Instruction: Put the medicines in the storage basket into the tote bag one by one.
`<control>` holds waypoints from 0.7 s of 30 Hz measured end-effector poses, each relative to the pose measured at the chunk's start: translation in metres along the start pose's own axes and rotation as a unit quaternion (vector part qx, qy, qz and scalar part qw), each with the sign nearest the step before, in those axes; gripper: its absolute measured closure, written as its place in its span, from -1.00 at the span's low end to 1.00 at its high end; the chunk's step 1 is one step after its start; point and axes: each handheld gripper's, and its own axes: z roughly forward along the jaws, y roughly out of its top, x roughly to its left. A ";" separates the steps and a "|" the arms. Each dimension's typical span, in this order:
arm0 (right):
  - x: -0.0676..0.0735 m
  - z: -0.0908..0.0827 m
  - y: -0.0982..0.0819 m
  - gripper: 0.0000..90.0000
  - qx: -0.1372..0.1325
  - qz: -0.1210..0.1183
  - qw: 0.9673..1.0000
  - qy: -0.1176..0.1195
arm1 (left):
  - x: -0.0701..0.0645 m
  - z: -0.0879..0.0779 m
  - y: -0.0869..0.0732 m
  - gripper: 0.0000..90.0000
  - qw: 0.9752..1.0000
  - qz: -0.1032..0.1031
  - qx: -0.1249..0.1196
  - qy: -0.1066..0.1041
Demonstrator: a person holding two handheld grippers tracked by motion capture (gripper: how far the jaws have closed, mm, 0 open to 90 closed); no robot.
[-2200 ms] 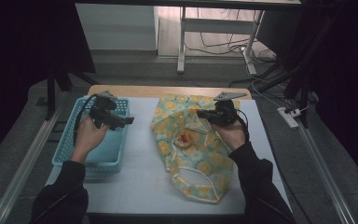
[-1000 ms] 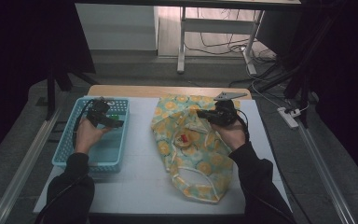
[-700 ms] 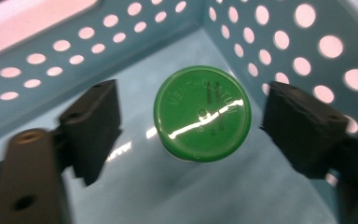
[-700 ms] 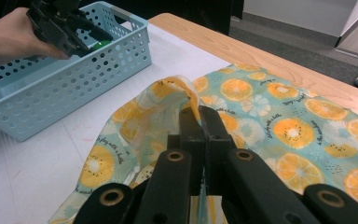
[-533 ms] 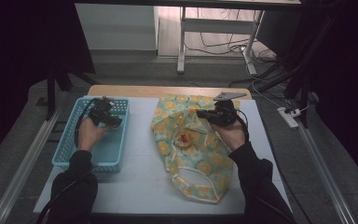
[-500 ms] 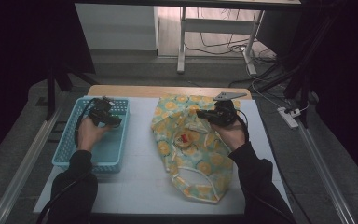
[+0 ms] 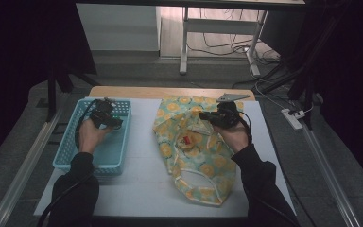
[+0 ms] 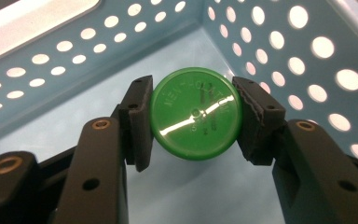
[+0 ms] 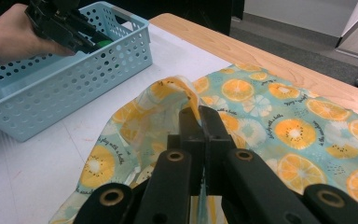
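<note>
My left gripper [image 8: 193, 93] reaches into a light blue perforated basket [image 8: 51, 42]. Its jaws have just been closing, and the pads now press on both sides of a round green lid [image 8: 195, 119]. In the high view that left gripper [image 7: 111, 120] sits over the far half of the basket [image 7: 94, 163]. My right gripper [image 9: 199, 114] is shut on a raised edge of an orange-slice print cloth bag [image 9: 284, 116]. The cloth bag [image 7: 203, 165] lies flat on the white tabletop, with the right gripper [image 7: 203, 115] at its far end holding the opening up.
A small red item [image 7: 187, 140] lies at the bag's opening. The basket [image 9: 65, 88] stands left of the bag, with bare white table [image 7: 142, 179] between them. A wooden strip [image 7: 170, 92] runs along the far table edge. Metal rails flank the table.
The left hand has shifted slightly away from the person, into the basket, since the earliest frame. The right hand and the bag have stayed put.
</note>
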 end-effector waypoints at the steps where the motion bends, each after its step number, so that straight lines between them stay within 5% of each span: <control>1: 0.000 0.000 0.000 0.99 0.000 0.000 1.000 0.000 | 0.000 -0.001 0.000 0.17 1.000 -0.001 -0.001 -0.001; 21: -0.001 -0.002 0.000 0.99 -0.005 -0.002 1.000 0.000 | -0.010 -0.054 0.009 0.17 0.998 0.015 -0.058 -0.022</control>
